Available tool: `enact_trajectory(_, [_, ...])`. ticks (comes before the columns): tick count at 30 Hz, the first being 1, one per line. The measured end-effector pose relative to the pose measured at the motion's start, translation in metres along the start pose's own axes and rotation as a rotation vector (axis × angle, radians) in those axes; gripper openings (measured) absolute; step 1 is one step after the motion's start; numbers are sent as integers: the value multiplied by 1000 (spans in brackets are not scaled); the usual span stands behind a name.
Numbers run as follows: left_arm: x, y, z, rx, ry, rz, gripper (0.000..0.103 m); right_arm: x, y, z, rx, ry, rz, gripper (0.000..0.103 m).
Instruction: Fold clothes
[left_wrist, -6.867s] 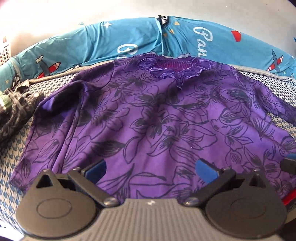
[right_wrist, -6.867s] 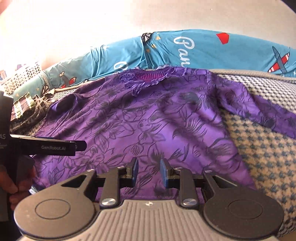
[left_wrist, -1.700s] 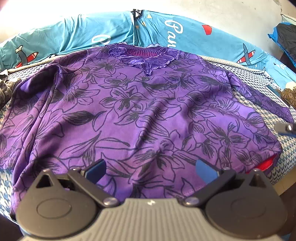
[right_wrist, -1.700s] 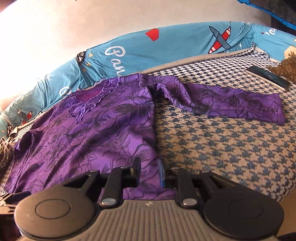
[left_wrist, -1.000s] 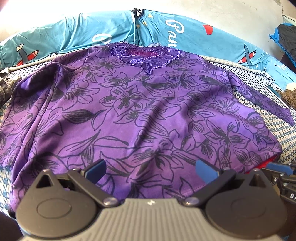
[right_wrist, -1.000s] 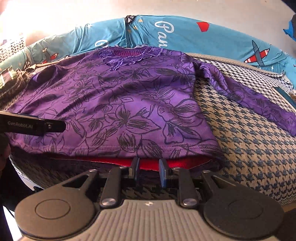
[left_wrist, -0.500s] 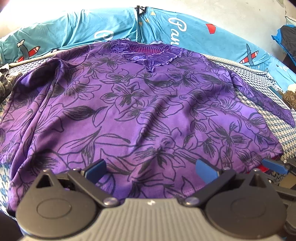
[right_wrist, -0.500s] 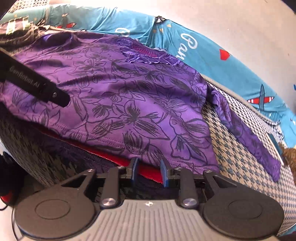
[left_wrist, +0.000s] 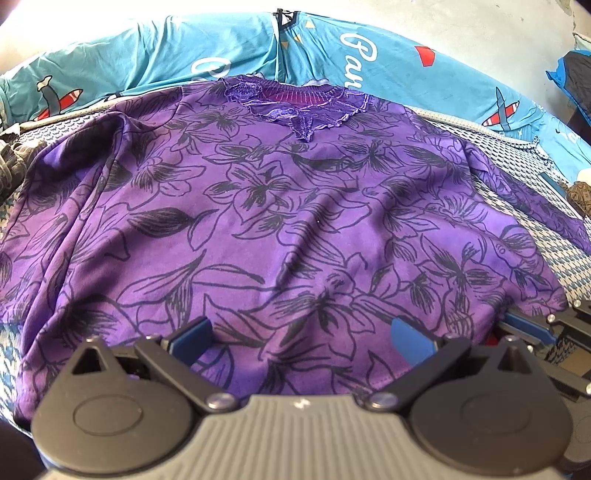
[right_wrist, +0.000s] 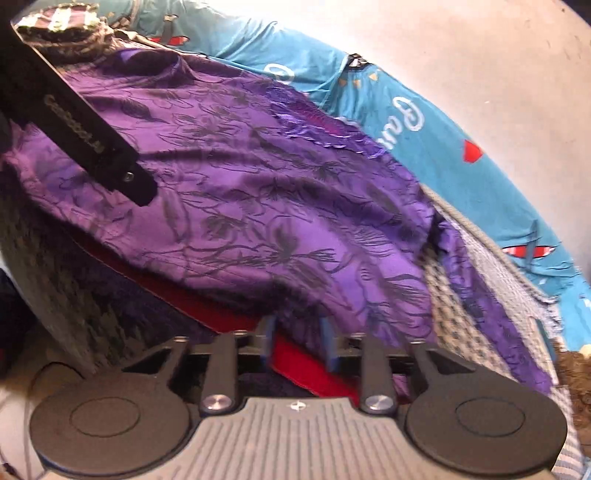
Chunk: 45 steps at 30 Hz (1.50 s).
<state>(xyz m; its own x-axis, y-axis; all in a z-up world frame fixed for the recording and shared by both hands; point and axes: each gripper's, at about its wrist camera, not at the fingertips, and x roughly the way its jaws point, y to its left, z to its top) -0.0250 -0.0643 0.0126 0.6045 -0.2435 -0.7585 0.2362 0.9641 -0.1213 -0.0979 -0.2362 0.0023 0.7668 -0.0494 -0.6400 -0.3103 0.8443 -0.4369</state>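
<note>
The right gripper (right_wrist: 297, 341) has its jaws narrowing at the lower centre of its view, the purple shirt's (right_wrist: 258, 206) hem and a red layer (right_wrist: 306, 363) between them; whether the pads press yet is unclear. Only this view shows that red edge. The left gripper (left_wrist: 301, 334) stands wide over the shirt (left_wrist: 280, 221), spread flat on the houndstooth cover (left_wrist: 570, 266), teal pillows (left_wrist: 406, 62) behind.
</note>
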Motion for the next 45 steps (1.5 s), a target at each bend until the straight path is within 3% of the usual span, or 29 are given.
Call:
enact_trajectory(7, [-1,2,0,-7,-7,17,103,-14,-3,0,15,-47,19,4])
enact_trajectory(21, [-1,8,1,-14,-9,38,103,-19,18,-8,-106,19,127,4])
enact_trajectory(25, [-2,9,1,-19,-10,38,103,-21,14,-8,-80,16,150,6])
enact_trajectory(31, [-3,8,1,-19,-10,32,103,-35,-10,-7,100,-19,240,6])
enact_trajectory(36, [-3,6,1,-15,-15,23,103,-36,-40,-9,310,-32,143,8])
enact_trajectory(38, [-3,4,1,-7,-16,18,103,-35,-55,-11,408,-30,54,14])
enact_trajectory(42, [-3,0,0,6,-16,13,103,-26,-91,-22,617,11,-147,41])
enact_trajectory(45, [-2,1,0,4,-14,17,103,-16,-112,-32,747,58,-170,47])
